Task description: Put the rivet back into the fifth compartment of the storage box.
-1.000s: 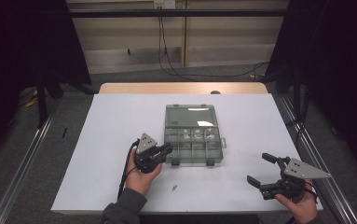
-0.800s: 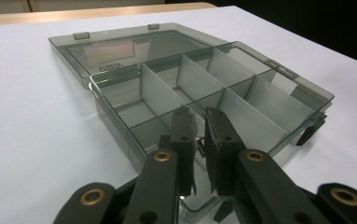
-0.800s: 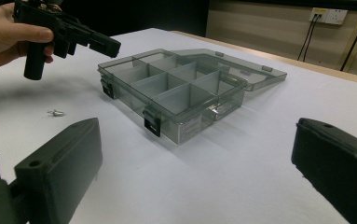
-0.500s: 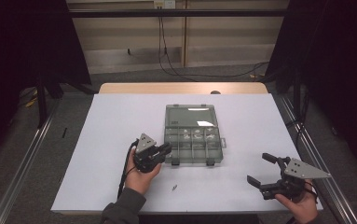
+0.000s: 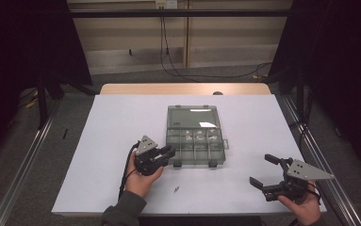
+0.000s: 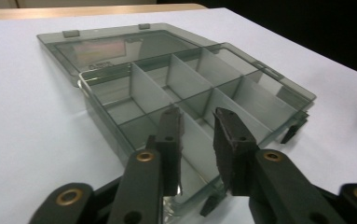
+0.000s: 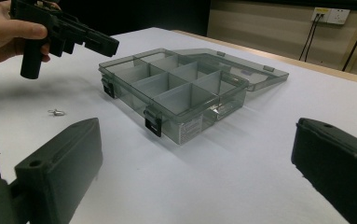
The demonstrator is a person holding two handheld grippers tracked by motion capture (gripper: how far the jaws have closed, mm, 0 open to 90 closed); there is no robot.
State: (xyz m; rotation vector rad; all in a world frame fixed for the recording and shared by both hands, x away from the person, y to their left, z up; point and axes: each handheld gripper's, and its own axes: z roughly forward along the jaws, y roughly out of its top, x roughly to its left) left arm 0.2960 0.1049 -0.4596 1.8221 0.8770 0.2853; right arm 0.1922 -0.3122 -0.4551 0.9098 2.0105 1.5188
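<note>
Smoky clear box (image 5: 195,136): lid flat open, eight compartments, seemingly empty.

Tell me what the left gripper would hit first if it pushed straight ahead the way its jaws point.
Probably the compartment box: the left gripper points at its near left corner, with the jaws, which have just been opening, slightly apart right at the front wall. Nothing lies between them.
</note>
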